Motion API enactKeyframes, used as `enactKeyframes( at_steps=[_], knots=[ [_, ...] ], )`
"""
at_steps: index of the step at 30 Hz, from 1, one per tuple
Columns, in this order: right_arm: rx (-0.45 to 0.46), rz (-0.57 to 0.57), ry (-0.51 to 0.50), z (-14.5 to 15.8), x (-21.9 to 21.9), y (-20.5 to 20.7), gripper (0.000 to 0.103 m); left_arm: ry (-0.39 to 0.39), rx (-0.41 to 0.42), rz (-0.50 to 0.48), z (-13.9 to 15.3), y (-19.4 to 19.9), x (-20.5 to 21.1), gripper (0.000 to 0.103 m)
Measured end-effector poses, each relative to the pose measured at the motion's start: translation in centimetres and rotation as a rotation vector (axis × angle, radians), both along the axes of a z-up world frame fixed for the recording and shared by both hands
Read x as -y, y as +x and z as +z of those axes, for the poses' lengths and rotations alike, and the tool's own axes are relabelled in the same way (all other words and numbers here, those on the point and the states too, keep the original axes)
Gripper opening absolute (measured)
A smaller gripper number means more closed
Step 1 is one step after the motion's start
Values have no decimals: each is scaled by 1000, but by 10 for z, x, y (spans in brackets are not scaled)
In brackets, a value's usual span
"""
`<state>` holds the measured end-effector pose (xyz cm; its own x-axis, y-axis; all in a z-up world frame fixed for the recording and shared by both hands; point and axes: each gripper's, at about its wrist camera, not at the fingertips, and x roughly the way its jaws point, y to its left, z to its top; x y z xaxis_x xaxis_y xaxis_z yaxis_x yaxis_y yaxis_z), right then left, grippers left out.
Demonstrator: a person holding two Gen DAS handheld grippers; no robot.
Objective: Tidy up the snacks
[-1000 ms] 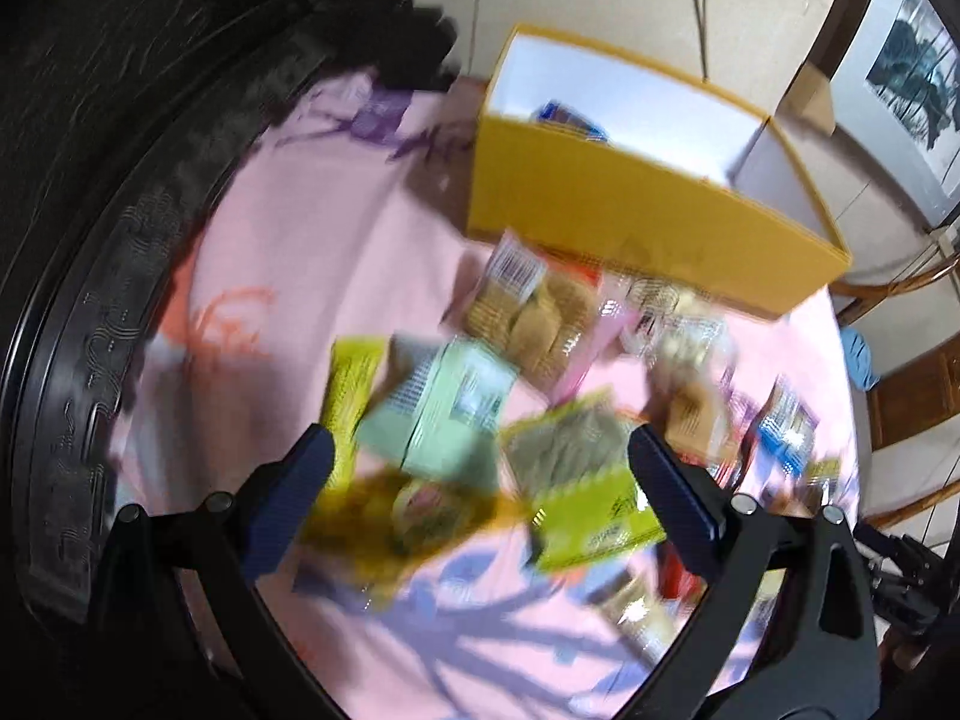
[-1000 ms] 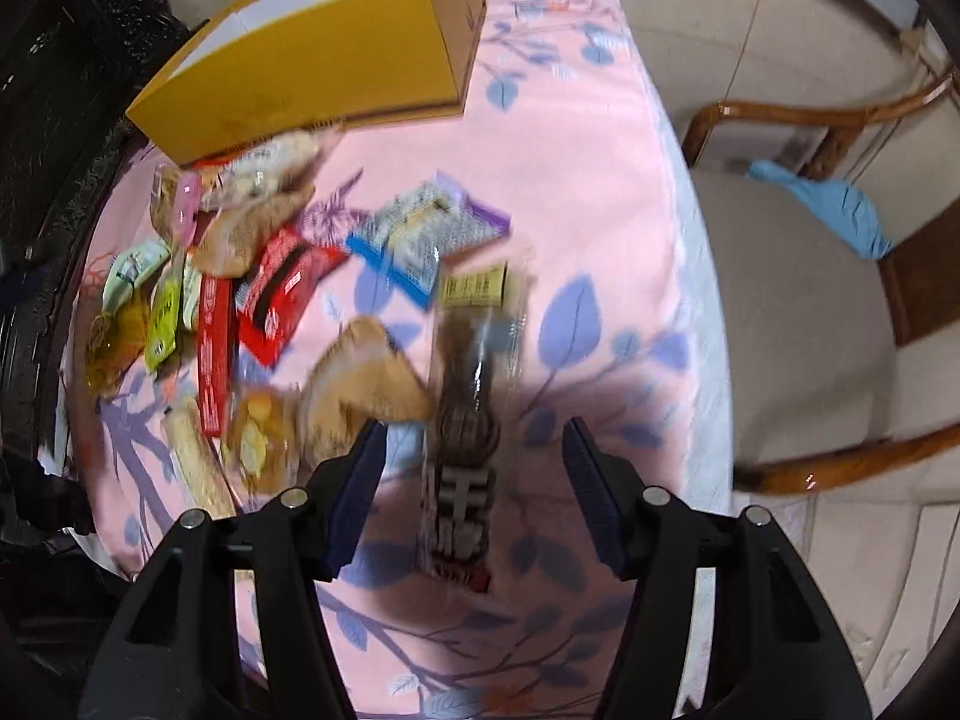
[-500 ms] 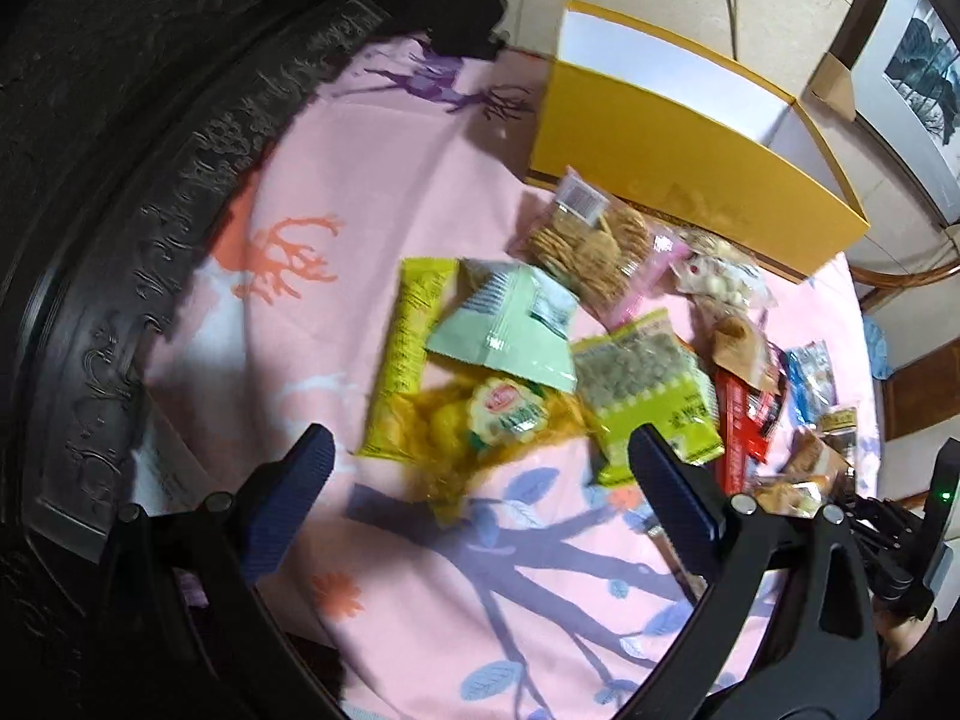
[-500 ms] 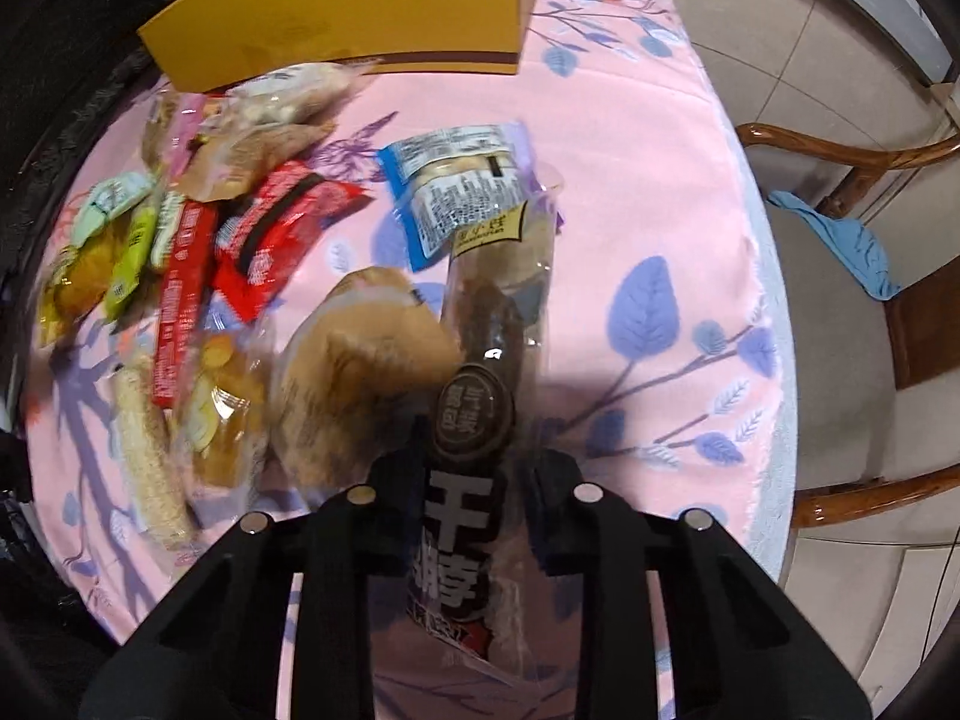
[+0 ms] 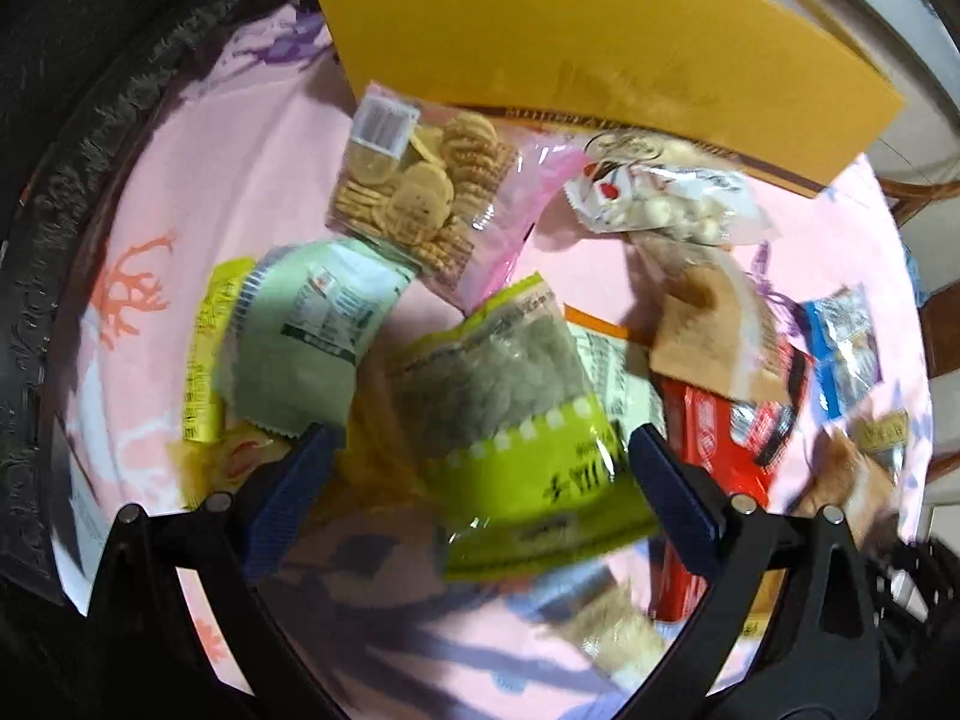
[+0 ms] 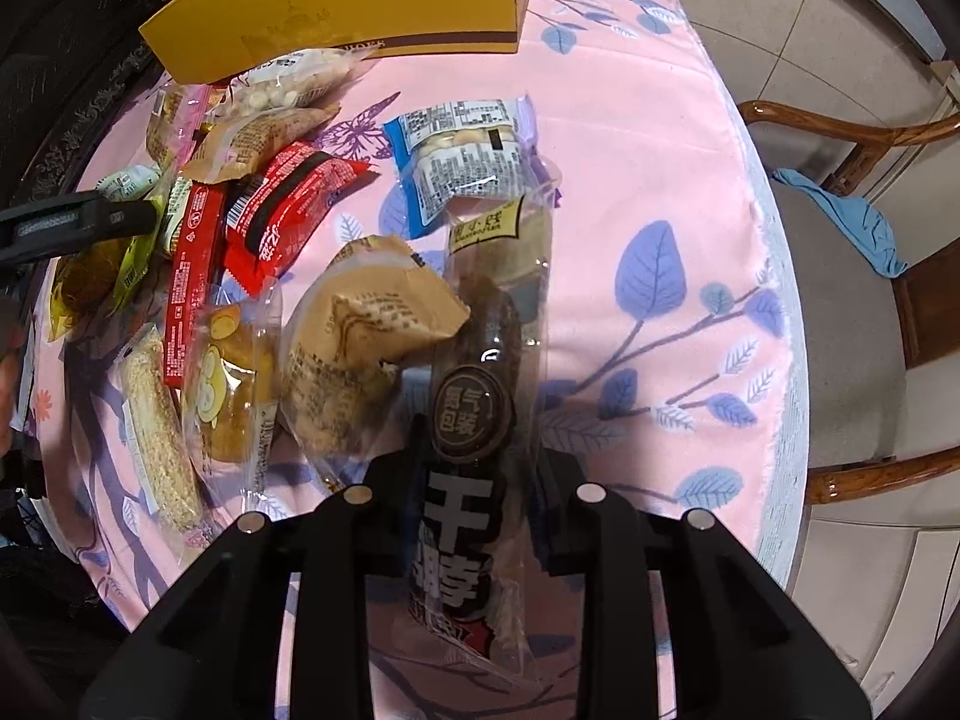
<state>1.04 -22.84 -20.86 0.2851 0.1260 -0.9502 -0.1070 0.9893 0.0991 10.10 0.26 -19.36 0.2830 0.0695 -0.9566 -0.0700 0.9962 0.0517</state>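
Observation:
On the pink cloth, a long clear packet of dark bread (image 6: 480, 324) with big white characters lies pointing away from me. My right gripper (image 6: 480, 462) is shut on its near part, pads pressing both sides. My left gripper (image 5: 478, 441) is open, low over a lime-green snack packet (image 5: 510, 372) that lies between and just beyond its fingers, untouched. The yellow box (image 5: 600, 30) (image 6: 360, 6) stands at the far edge of the pile. Its inside is hidden.
Several packets crowd the cloth: a cracker bag (image 5: 420, 186), a pale green pouch (image 5: 300, 330), red wrappers (image 6: 282, 204), a blue-and-white packet (image 6: 462, 156), a tan bread bag (image 6: 366, 330). A wooden chair (image 6: 840, 132) with blue cloth (image 6: 852, 222) stands right; dark carved furniture (image 5: 90, 120) stands left.
My right gripper went from open around the dark bread packet to shut on it. My left gripper has dropped closer to the pile, now over the lime-green packet.

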Motion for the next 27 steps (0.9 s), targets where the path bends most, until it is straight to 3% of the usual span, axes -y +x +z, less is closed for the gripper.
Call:
enactKeyframes(
  at_steps=[8, 12, 15, 20, 24, 25, 27],
  knots=[
    [-15, -9, 0, 0, 0, 2, 30, 50, 21, -49, -3, -9, 0, 101],
    [-23, -14, 6, 0, -1, 7, 31, 68, -3, 32, -6, -19, -29, 101],
    [-23, -12, 3, 0, -2, 11, 32, 17, 13, 51, -4, -18, -42, 101],
    [-29, -8, -2, 0, -5, 18, 32, 82, -39, -2, -22, -9, -23, 101],
    [-31, -9, 3, 0, -5, 17, 33, 45, -17, 38, -24, -10, -28, 101],
    [-31, -9, 4, 0, -4, 18, 33, 37, -13, 30, -24, -11, -28, 99],
    [-30, -7, 0, 0, -4, 19, 32, 9, 12, 7, -20, -14, -30, 71]
  ],
)
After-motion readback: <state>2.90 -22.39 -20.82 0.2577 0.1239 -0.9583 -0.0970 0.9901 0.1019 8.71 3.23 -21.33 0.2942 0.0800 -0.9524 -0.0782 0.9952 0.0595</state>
